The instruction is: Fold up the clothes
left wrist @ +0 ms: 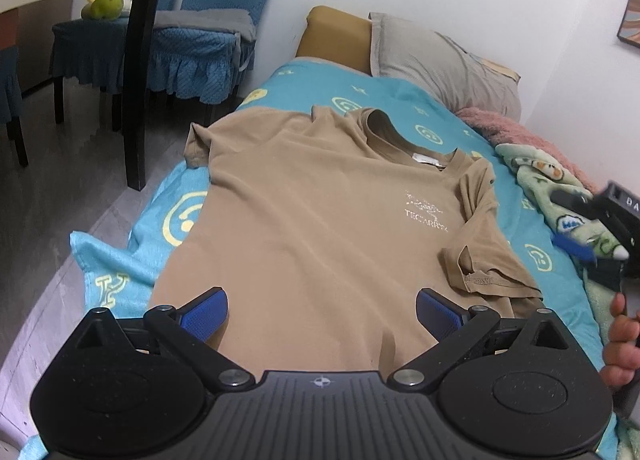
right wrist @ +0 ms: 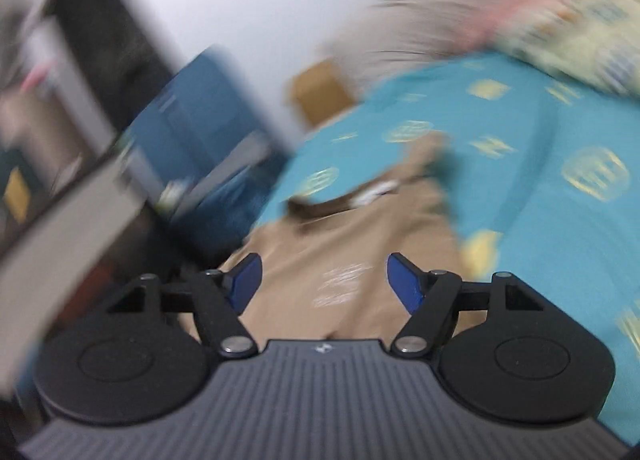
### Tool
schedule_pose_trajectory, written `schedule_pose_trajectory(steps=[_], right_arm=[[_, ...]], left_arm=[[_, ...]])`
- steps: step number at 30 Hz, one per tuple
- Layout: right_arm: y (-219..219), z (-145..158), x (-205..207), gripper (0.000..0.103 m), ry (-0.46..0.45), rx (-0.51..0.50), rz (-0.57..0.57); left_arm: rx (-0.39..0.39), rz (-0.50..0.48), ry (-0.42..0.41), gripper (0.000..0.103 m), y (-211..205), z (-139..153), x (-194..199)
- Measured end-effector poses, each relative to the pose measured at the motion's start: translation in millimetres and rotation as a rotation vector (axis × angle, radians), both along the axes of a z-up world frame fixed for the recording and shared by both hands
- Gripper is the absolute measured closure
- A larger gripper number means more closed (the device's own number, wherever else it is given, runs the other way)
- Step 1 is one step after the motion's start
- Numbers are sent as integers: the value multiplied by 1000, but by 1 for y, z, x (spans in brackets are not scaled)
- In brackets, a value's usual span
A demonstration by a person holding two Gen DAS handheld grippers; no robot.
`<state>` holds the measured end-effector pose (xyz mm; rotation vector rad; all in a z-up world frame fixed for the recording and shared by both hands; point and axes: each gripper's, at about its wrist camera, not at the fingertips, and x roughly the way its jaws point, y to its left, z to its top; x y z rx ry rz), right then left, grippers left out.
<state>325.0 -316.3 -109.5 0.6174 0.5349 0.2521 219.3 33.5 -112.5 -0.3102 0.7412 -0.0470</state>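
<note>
Tan T-shirt (left wrist: 320, 220) spread front-up on bed w/ teal patterned sheet (left wrist: 132, 260), collar toward grey pillow (left wrist: 432, 64), white chest print showing. Near-right sleeve (left wrist: 484, 260) folded in over the body; far sleeve flat by bed edge.

Left gripper (left wrist: 322, 314) over shirt hem, fingers (left wrist: 206, 314) spread wide, nothing between them, only cloth below. Right gripper (right wrist: 325, 284) above shirt too, fingers (right wrist: 406, 284) apart, holding nothing; that view badly motion-blurred. Seen also at right edge of left view, w/ part of a hand (left wrist: 620, 344) beneath.

Around: green printed blanket (left wrist: 560, 188) + pink fuzzy one (left wrist: 508, 128) bunched along wall side, close to shirt's right edge. Tan headboard (left wrist: 332, 36) behind pillow. Off bed to left: dark post (left wrist: 138, 100), chair w/ blue ruffled cover (left wrist: 196, 56), green plush toy (left wrist: 104, 6) on covered seat behind.
</note>
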Motion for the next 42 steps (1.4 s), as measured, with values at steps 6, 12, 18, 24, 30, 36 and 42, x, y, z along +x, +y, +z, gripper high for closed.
schedule_pose_trajectory(steps=[6, 12, 18, 24, 30, 36, 42], right_arm=[[-59, -62, 15, 38, 265, 313, -193], [-42, -68, 21, 48, 298, 285, -127], [-43, -40, -4, 59, 275, 217, -150], [-47, -39, -22, 57, 312, 404, -143], [-53, -89, -23, 54, 407, 672, -271], [-60, -97, -23, 55, 308, 800, -338], [-61, -88, -3, 86, 316, 619, -343]], left_arm=[[-22, 9, 28, 1, 2, -6, 4], [-17, 26, 35, 1, 4, -10, 7], [-38, 53, 41, 2, 10, -11, 9], [-47, 35, 27, 2, 9, -7, 7], [-53, 33, 29, 2, 8, -6, 7], [-63, 34, 34, 2, 9, -6, 8], [-26, 14, 17, 2, 4, -5, 7]])
